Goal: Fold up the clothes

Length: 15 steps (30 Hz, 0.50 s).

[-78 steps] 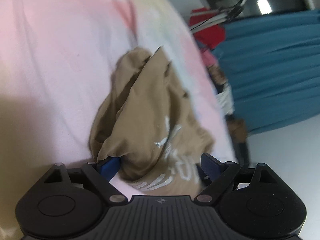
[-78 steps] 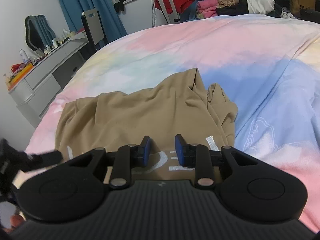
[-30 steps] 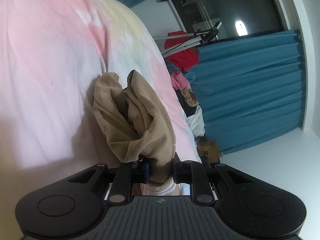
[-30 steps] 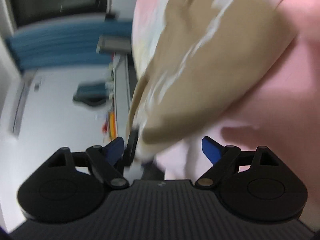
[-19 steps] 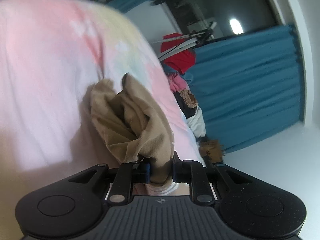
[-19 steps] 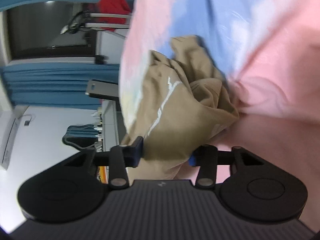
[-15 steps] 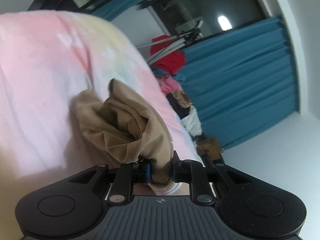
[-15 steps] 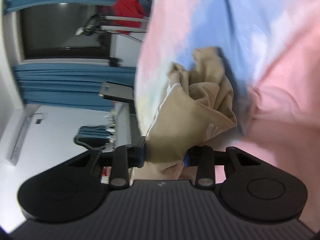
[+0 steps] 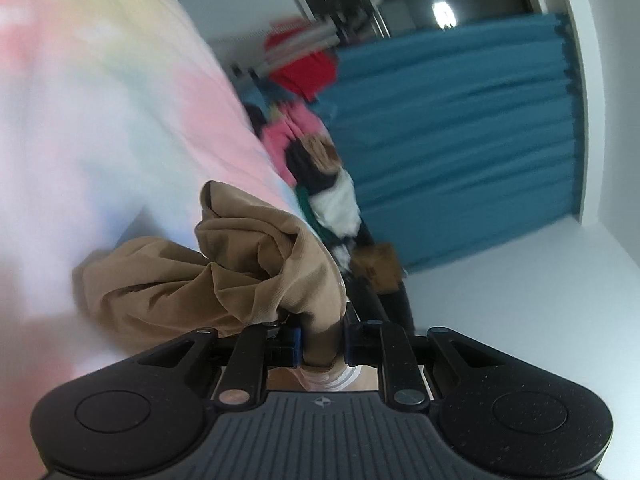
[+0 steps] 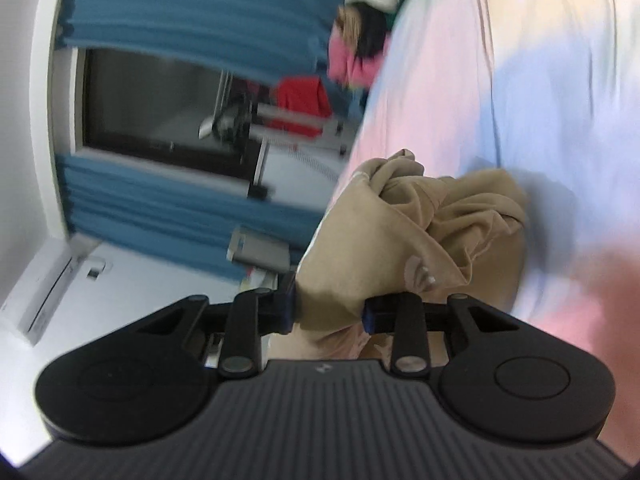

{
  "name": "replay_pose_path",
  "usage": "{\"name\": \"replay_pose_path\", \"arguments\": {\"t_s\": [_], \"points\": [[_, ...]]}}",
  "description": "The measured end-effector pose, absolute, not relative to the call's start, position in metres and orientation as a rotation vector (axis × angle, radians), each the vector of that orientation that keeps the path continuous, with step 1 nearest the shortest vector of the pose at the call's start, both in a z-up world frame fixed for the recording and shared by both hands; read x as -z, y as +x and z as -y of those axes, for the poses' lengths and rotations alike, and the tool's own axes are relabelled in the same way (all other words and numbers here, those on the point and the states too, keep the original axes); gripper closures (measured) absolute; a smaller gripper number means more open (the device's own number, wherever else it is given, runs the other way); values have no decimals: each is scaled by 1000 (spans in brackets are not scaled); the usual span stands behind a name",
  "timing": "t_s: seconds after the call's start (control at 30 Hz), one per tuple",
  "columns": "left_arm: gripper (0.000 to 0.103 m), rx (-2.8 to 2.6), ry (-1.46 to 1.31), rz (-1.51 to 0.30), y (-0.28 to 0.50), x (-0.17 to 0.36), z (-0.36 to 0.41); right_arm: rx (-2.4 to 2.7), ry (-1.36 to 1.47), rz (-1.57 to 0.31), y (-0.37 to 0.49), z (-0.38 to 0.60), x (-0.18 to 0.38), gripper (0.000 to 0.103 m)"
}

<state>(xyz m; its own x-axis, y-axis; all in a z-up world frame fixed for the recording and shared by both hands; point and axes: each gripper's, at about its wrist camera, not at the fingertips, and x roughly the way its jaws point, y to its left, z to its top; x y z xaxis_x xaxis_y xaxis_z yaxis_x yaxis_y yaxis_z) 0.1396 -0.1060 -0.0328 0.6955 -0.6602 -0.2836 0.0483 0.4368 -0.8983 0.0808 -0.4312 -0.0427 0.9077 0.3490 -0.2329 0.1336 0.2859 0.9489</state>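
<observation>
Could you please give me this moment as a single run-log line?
stage: lifting | left claw: shut on tan garment | right claw: just closed on tan garment | garment: bunched above pastel duvet

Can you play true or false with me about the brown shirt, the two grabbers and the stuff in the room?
1. The left gripper has its fingers pinched on the tan garment. True.
2. The right gripper is holding nothing. False: its fingers have just been closing and now press on a bunch of the same tan cloth.
3. The tan garment lies flat and neatly folded. False: it is bunched up and crumpled above the bedspread.
4. The bedspread is pastel, with pink, blue and yellow patches. True.
5. The curtains are red. False: they are blue; the red thing is a piece of cloth hung near the window.
</observation>
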Motion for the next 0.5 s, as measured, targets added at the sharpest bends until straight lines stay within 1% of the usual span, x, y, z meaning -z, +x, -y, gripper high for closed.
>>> {"name": "replay_pose_path", "arguments": {"t_s": [0.1, 0.23, 0.3, 0.43, 0.5], "points": [[85, 524, -1002, -727, 184, 10, 170, -66, 1222, -409, 97, 477, 13, 69], [85, 584, -902, -697, 227, -24, 253, 46, 1121, -366, 119, 536, -28, 69], [85, 602, -855, -708, 242, -28, 285, 93, 1072, -325, 123, 554, -38, 69], [84, 595, -766, -766, 260, -11, 329, 172, 1007, -282, 128, 578, -22, 69], [84, 588, -711, -795, 263, 14, 335, 202, 1008, -329, 129, 579, 7, 69]]}}
